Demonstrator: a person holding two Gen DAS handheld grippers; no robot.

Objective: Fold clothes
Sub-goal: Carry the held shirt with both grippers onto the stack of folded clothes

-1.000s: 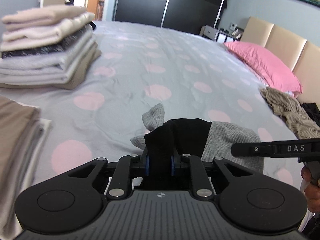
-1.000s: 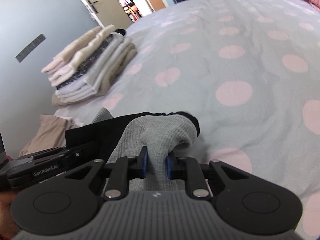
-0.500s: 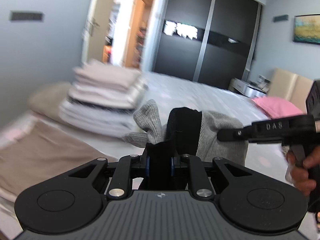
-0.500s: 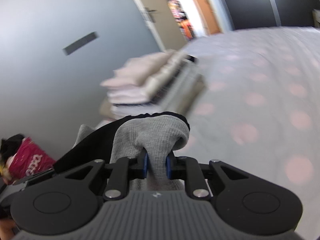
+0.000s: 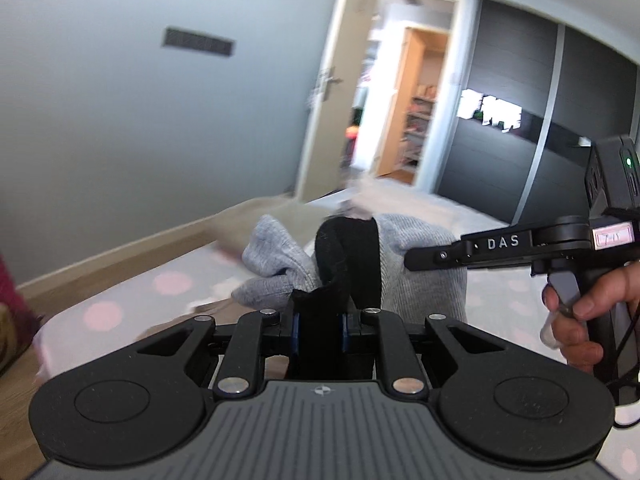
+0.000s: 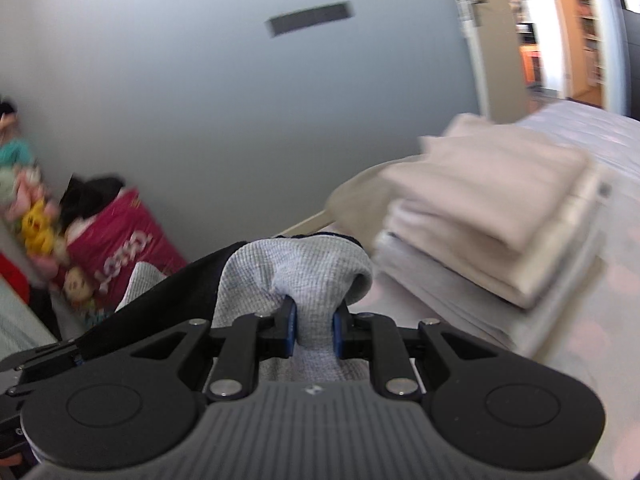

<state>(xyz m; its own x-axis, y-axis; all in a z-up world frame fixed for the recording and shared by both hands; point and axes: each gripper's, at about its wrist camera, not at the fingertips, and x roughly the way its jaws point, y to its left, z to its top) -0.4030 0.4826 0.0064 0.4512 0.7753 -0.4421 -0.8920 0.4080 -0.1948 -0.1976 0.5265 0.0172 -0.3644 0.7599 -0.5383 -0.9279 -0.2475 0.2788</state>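
Grey wall (image 5: 120,120) filled most of both views, with an open door (image 5: 332,92) and a dark wardrobe (image 5: 520,140) beyond it on my left camera. Below lay the bed (image 5: 168,284), its sheet pale with pink spots.

My left gripper (image 5: 318,330) was clamped on the black part of the garment (image 5: 348,264), the fabric bunched between its blue pads (image 5: 295,330) and standing up ahead of them. Grey knit of the same piece spread to either side of the black fold. My right gripper (image 6: 314,330) was closed on the grey knit (image 6: 304,272), which bulged over its fingers; the black edge ran off to the left toward the other tool. On the left camera I saw the right tool (image 5: 532,244) reaching in from the right, a hand (image 5: 588,312) around its handle, its tip against the grey cloth. The piece hung off the bed, stretched between the two grippers.

Past the right gripper stood a stack of folded clothes (image 6: 492,240) on the bed, blurred. Farther left, by the wall, I saw a pink bag (image 6: 120,252) and soft toys (image 6: 36,224).
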